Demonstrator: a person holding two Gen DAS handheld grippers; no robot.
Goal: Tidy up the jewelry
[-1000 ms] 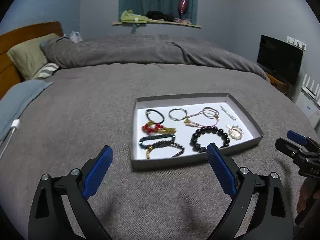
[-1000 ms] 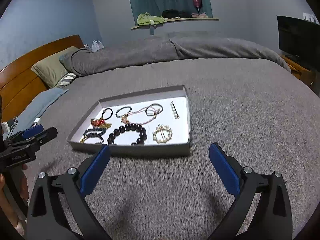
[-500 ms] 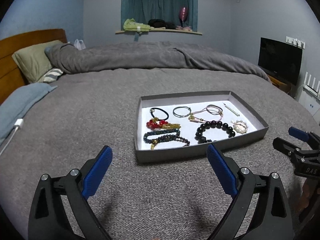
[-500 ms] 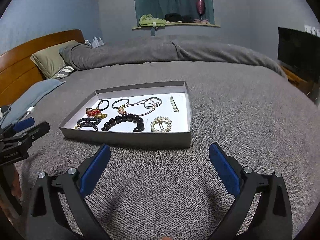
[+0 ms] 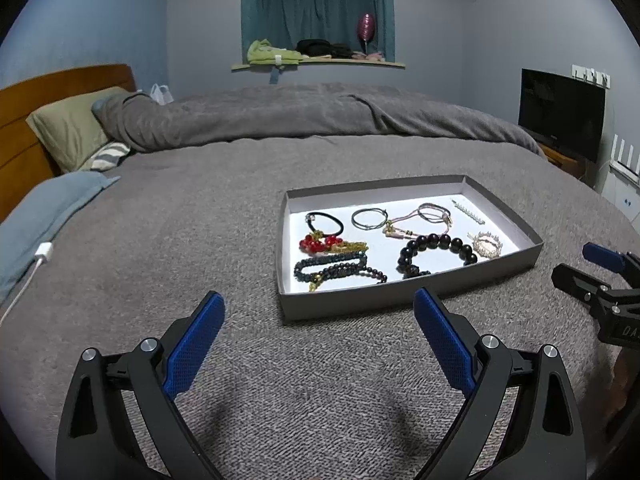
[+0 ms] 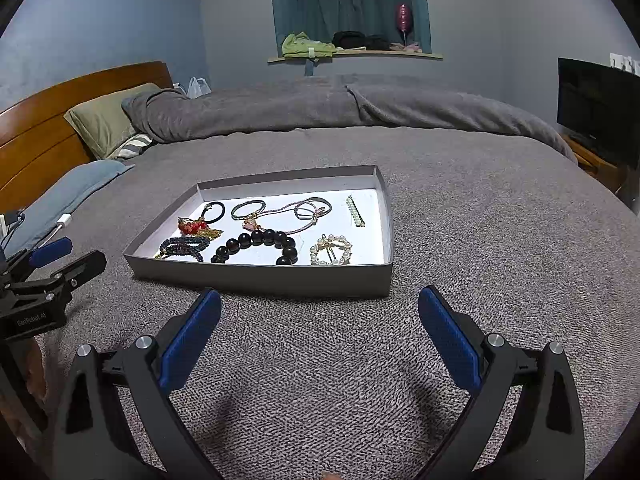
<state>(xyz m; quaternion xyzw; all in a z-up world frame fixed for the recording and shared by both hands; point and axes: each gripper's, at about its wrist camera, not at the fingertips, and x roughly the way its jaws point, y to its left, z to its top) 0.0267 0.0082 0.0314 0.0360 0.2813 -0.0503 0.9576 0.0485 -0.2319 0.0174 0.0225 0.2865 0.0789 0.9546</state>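
A shallow grey tray (image 5: 400, 302) (image 6: 280, 278) with a white floor lies on the grey bed cover. In it lie several pieces: a black bead bracelet (image 5: 438, 245) (image 6: 256, 245), a pearl ring brooch (image 5: 487, 244) (image 6: 331, 250), a red bead piece (image 5: 316, 243) (image 6: 192, 226), dark beaded bracelets (image 5: 332, 268), a black hair tie (image 5: 325, 222), a thin ring bracelet (image 5: 369, 217), a pink cord (image 5: 424, 216) and a pearl clip (image 5: 468, 212) (image 6: 355, 211). My left gripper (image 5: 318, 322) is open and empty, just short of the tray's near edge. My right gripper (image 6: 319, 316) is open and empty before the tray's near wall.
Pillows (image 5: 76, 128) and a wooden headboard (image 5: 16, 128) are at the far left. A rolled grey duvet (image 5: 304, 120) lies across the back. A white charger and cable (image 5: 42, 254) lie at the left. A TV (image 5: 560, 114) stands at the right.
Both grippers have sunk lower and tilted up, so the tray is seen at a flatter angle. Both stay open. The jewelry has not moved.
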